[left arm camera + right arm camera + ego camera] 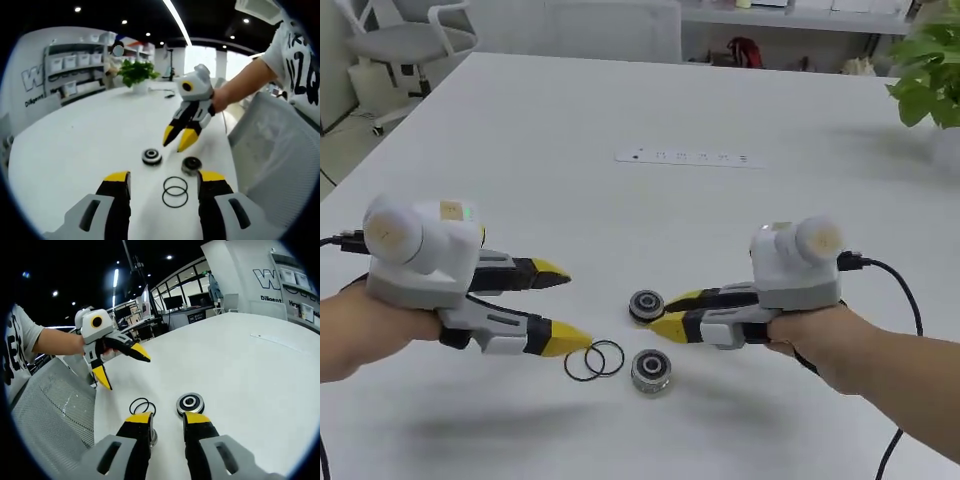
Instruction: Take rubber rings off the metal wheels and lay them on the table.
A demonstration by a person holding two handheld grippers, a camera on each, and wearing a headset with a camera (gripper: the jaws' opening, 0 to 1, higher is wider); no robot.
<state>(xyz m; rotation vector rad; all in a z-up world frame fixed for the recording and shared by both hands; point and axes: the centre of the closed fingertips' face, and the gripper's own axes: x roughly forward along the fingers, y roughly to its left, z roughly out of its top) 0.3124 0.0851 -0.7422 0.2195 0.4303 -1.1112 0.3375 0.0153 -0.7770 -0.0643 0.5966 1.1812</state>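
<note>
Rubber rings point(595, 360): two lie flat on the table point(620, 220), touching each other, just in front of the L gripper point(570, 306). Far metal wheel point(646, 306) sits right at the tips of the R gripper point(665, 312). Near wheel point(651, 370) is just beside the rings.

L jaws are wide apart, holding nothing. R jaws are a little apart, also w/ nothing in them. Far metal wheel has a dark edge, so I think it may have a ring on, but can't tell for sure.

To do this step well: pin the wheel w/ one gripper, hook the ring's edge w/ one tip of the other & peel slow so the wheel doesn't roll off.

Room: lots of bare table all round, and the table edges are well apart from the work. The rings lying there are near, so don't bump them.
</note>
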